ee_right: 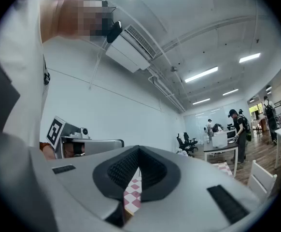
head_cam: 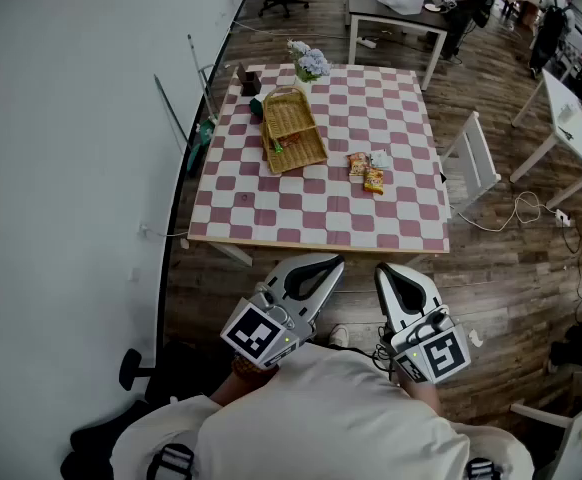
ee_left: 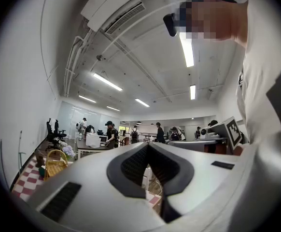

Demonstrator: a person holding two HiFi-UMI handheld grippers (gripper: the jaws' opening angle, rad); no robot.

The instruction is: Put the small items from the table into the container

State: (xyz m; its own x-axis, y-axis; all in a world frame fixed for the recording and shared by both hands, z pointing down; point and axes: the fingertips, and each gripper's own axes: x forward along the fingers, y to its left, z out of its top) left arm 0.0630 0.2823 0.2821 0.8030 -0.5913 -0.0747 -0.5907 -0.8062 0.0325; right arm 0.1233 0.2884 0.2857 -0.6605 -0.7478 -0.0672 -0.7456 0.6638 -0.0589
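Short of the checked table's (head_cam: pixel 371 108) near edge: both grippers are held level and side by side, close in front of the person, tips toward the table.

Left gripper (head_cam: pixel 337 262): jaws clenched, tips meeting, nothing between them. Right gripper (head_cam: pixel 382 269): the same, pads pressed together, empty. Neither touches the table or anything on it; both are well apart from the goods.

On the table: a wicker basket (head_cam: pixel 293 128) sits left of centre, its long side running away from the person. Three small packets (head_cam: pixel 367 171) lie flat in a loose cluster to the right of the basket, near it but not touching. Two are orange-yellow, one pale. All three are outside the basket. Something small and coloured shows at the basket's near end, too small to name.

Flowers (head_cam: pixel 309 63) stand at the far edge, just beyond the basket. A white chair (head_cam: pixel 471 158) stands beside the table's right side.
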